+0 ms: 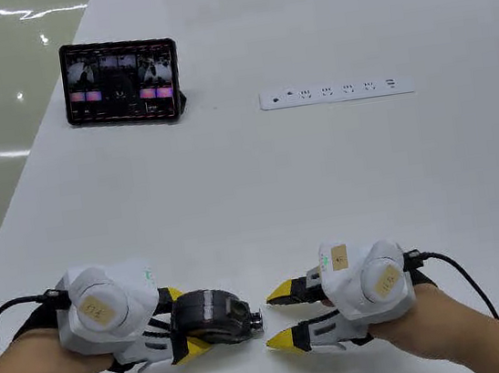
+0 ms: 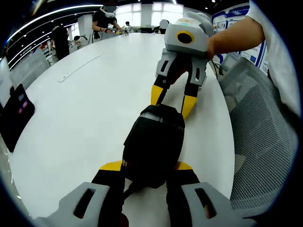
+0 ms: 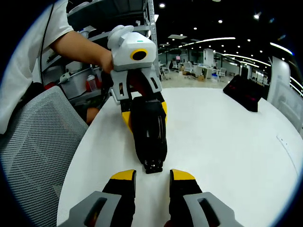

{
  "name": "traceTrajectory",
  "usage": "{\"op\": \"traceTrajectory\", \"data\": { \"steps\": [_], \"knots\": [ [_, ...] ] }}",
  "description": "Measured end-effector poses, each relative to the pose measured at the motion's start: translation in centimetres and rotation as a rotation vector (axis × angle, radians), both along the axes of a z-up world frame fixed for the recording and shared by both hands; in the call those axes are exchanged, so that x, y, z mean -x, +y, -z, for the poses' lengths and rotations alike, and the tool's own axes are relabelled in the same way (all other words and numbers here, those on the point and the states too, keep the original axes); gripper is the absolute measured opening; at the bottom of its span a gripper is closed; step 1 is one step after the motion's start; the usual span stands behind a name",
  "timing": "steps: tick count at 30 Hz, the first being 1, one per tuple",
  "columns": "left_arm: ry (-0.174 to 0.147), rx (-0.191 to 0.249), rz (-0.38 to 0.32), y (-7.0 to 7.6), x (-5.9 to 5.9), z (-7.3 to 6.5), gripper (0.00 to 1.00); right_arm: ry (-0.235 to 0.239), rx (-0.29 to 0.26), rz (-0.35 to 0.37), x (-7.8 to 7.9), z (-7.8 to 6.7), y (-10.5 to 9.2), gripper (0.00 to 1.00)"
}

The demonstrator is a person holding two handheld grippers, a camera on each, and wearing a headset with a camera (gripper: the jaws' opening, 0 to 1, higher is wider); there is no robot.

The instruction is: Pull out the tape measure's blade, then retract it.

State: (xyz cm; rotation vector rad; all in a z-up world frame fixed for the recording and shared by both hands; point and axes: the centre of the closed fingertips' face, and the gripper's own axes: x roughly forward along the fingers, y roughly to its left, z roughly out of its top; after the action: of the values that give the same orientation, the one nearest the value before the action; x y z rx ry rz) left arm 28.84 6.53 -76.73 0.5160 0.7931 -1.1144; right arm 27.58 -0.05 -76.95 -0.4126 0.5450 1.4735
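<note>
Right now my left claw [image 1: 184, 321] is clamped across the tape measure [image 1: 213, 314], pinning its black case to the table [image 1: 251, 195] close to my body. Its long axis runs left to right between my hands, and the blade's hook end [image 3: 153, 165] faces my right claw [image 1: 274, 319], which sits just beside it, jaws spread with nothing between them. So the right hand is nearer the hook; I judge it should close on that tip and draw straight away from the case along that axis. No blade looks pulled out yet. Farther off lie a white power strip [image 1: 336, 92] and, to its left, a propped tablet [image 1: 122, 82]
</note>
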Motion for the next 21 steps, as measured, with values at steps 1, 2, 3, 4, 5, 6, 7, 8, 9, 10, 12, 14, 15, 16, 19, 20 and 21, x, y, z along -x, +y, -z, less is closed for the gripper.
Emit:
{"op": "traceTrajectory", "data": {
  "steps": [1,2,3,4,5,6,7,8,9,10,12,14,15,16,19,20,21],
  "knots": [
    [0.000,0.000,0.001,0.0,0.0,0.0,0.29,-0.003,0.001,-0.005,0.0,0.1,0.2,0.24],
    [0.000,0.000,0.000,0.0,0.0,0.0,0.29,-0.003,0.001,-0.007,0.0,0.2,0.3,0.23],
    [0.000,0.000,0.000,0.0,0.0,0.0,0.29,-0.005,0.001,-0.010,0.0,0.2,0.4,0.22],
    [0.000,-0.001,0.000,0.0,0.0,0.0,0.29,-0.006,0.001,-0.011,0.0,0.3,0.5,0.21],
    [0.000,-0.001,0.000,0.0,0.0,0.0,0.29,-0.008,0.001,-0.013,0.0,0.3,0.6,0.19],
    [0.000,-0.001,0.000,0.0,0.0,0.0,0.29,-0.012,0.000,-0.015,-0.1,0.4,0.7,0.19],
    [0.000,-0.001,0.000,0.0,0.0,0.0,0.29,-0.012,-0.001,-0.016,0.0,0.4,0.7,0.18],
    [0.000,-0.001,-0.001,0.0,0.0,0.0,0.29,-0.014,-0.002,-0.018,0.0,0.4,0.8,0.17],
    [0.000,0.000,-0.001,0.0,0.0,0.0,0.29,-0.015,-0.001,-0.017,-0.1,0.5,0.9,0.17],
    [0.000,0.000,-0.001,0.0,0.0,0.0,0.29,-0.018,-0.002,-0.018,-0.1,0.5,0.9,0.16],
    [-0.001,-0.001,0.000,0.0,0.0,0.0,0.29,-0.019,-0.003,-0.025,0.0,0.5,1.0,0.15],
    [-0.001,-0.001,0.000,0.0,0.0,0.0,0.29,-0.022,-0.003,-0.023,0.0,0.6,1.1,0.14],
    [-0.002,-0.001,0.000,0.0,0.0,0.0,0.29,-0.023,-0.004,-0.022,-0.1,0.6,1.1,0.13],
    [-0.002,-0.001,0.000,0.0,0.0,0.0,0.29,-0.029,-0.003,-0.023,-0.2,0.6,1.1,0.12],
    [-0.002,0.000,-0.001,0.0,0.0,0.0,0.29,-0.034,-0.004,-0.031,-0.2,0.6,1.2,0.12],
    [-0.002,-0.001,-0.001,0.0,0.0,0.0,0.29,-0.033,-0.003,-0.031,-0.2,0.6,1.2,0.12],
    [-0.003,-0.001,0.000,0.0,0.0,0.0,0.29,-0.034,-0.003,-0.033,-0.2,0.6,1.2,0.12]
  ]
}}
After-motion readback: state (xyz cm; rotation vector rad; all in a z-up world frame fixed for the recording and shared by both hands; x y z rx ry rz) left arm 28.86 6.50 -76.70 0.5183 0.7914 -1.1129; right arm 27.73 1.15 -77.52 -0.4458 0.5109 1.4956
